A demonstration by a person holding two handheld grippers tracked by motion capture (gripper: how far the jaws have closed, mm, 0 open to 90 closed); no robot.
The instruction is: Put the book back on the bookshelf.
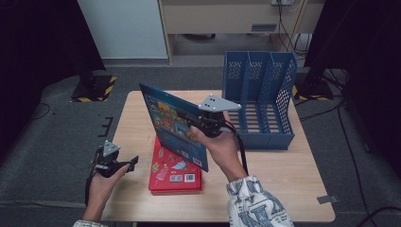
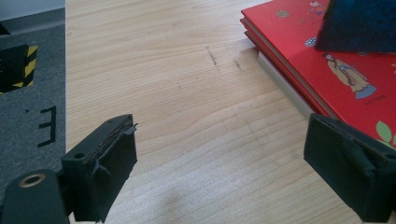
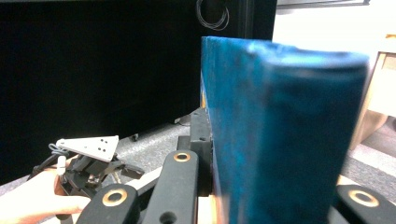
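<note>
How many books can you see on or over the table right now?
3, maybe more: a blue book held up in the right gripper, and a stack of at least two red books on the table.

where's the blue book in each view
High view: the blue hardcover picture book stands tilted at centre, clamped by the right tool above the stack of red books.
Left gripper view: its dark blue corner shows at top right, over the red stack.
Right gripper view: the book is close up, centre-right, between the jaws.
Shared landmark: the left tool.
</note>
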